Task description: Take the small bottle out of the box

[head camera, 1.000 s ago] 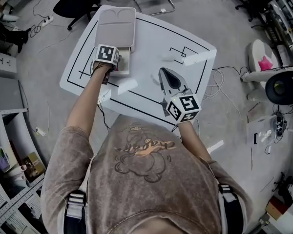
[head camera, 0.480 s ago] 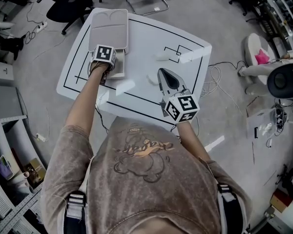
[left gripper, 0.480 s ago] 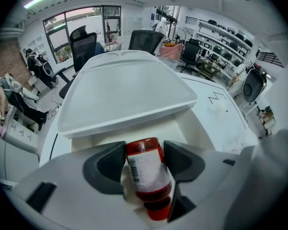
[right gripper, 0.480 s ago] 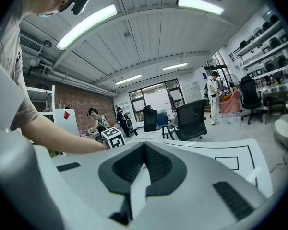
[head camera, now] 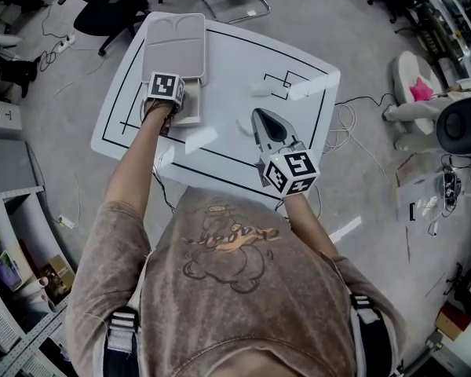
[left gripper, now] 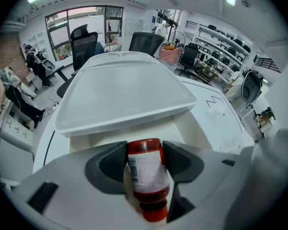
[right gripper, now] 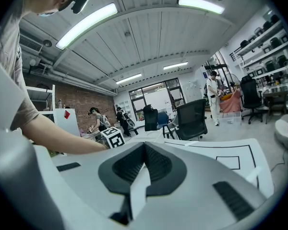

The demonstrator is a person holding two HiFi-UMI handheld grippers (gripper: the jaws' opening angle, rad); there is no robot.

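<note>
Closing left tongs [left gripper: 145,153] — on small bottle [left gripper: 147,174], box [left gripper: 101,137] unmoved

Label print on the small bottle [left gripper: 145,169] too blurred to read, bottle itself hidden in head view, inside of the box [head camera: 191,113] mostly covered, near edge of the table [head camera: 298,108] partly behind the shirt [head camera: 235,289], far people [right gripper: 93,119] too small to tell.
</note>
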